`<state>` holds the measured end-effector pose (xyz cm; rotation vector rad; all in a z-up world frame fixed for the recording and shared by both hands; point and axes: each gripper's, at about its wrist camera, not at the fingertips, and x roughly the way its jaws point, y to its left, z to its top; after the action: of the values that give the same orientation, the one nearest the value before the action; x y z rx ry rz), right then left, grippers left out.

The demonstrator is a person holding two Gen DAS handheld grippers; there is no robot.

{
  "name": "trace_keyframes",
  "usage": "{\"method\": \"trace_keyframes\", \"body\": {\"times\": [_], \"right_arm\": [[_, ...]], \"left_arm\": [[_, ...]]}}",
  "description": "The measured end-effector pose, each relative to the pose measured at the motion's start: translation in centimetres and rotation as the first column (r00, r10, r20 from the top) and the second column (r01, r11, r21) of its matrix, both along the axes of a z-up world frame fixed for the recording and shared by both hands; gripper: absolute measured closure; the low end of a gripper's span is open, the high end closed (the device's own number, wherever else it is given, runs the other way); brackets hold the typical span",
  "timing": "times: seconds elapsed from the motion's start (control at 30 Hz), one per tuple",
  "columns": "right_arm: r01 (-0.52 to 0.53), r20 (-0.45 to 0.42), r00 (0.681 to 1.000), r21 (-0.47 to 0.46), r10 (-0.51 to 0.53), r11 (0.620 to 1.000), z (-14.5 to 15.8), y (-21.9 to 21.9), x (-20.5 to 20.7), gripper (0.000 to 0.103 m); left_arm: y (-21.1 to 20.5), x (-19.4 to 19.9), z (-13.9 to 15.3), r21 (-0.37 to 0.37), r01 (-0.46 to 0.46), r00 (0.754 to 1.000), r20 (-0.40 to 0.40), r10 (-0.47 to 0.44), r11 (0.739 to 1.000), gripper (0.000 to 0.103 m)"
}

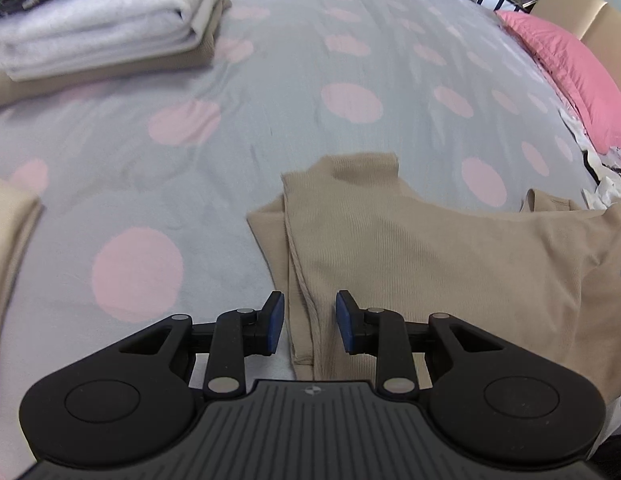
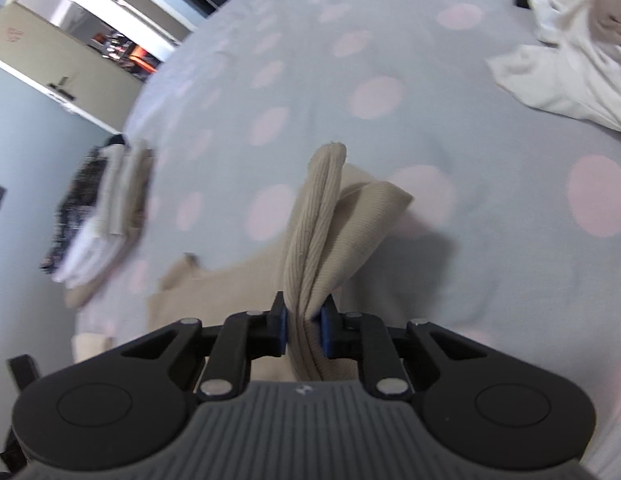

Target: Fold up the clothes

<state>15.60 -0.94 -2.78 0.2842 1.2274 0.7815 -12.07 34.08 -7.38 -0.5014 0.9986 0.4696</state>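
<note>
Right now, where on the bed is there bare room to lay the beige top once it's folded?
The widest free stretch of spotted bedspread lies between the folded stack, the pink pillow and the beige top. A smaller patch sits left of the top. Crowded: the stack's corner and the white clothes beyond the right gripper.

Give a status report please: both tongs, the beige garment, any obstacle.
Left tongs open, straddling the folded edge of the beige garment. Right tongs shut on a lifted fold. Nothing in the way.
</note>
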Motion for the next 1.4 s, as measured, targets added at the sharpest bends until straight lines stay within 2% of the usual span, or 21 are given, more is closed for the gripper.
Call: {"method": "trace_keyframes", "body": {"times": [0.23, 0.43, 0.77, 1.07, 1.23, 1.4], "right_arm": [[-0.072, -0.03, 0.997, 0.113, 0.076, 0.991, 3.3, 4.5, -2.3, 0.085], [-0.175, -0.043, 0.982, 0.149, 0.183, 0.973, 4.5, 10.3, -4.9, 0.086], [-0.252, -0.083, 0.964, 0.037, 0.254, 0.967, 0.3, 19.9, -8.1, 0.086], [-0.285, -0.085, 0.957, -0.086, 0.278, 0.955, -3.7, 24.1, -10.2, 0.085], [-0.284, -0.093, 0.956, -0.068, 0.277, 0.956, -3.8, 24.8, -10.5, 0.066], [-0.288, -0.027, 0.957, 0.009, 0.288, 0.958, -0.3, 23.9, -10.7, 0.059]], "left_arm": [[-0.5, 0.0, 1.2, -0.029, 0.042, 0.998, 0.054, -0.04, 0.999, 0.077], [-1.1, 0.0, 1.4, -0.03, 0.085, 0.995, 0.062, -0.083, 0.996, 0.077], [0.4, -1.2, 0.8, -0.052, 0.042, 0.998, 0.051, -0.04, 0.998, 0.077], [1.1, -1.3, 0.3, -0.056, 0.028, 0.999, 0.018, -0.027, 0.998, 0.077], [1.1, -1.6, 0.5, -0.048, 0.02, 1.0, 0.012, -0.019, 0.999, 0.077], [1.2, -2.6, 1.5, -0.038, -0.006, 0.999, 0.035, 0.007, 0.999, 0.077]]}}
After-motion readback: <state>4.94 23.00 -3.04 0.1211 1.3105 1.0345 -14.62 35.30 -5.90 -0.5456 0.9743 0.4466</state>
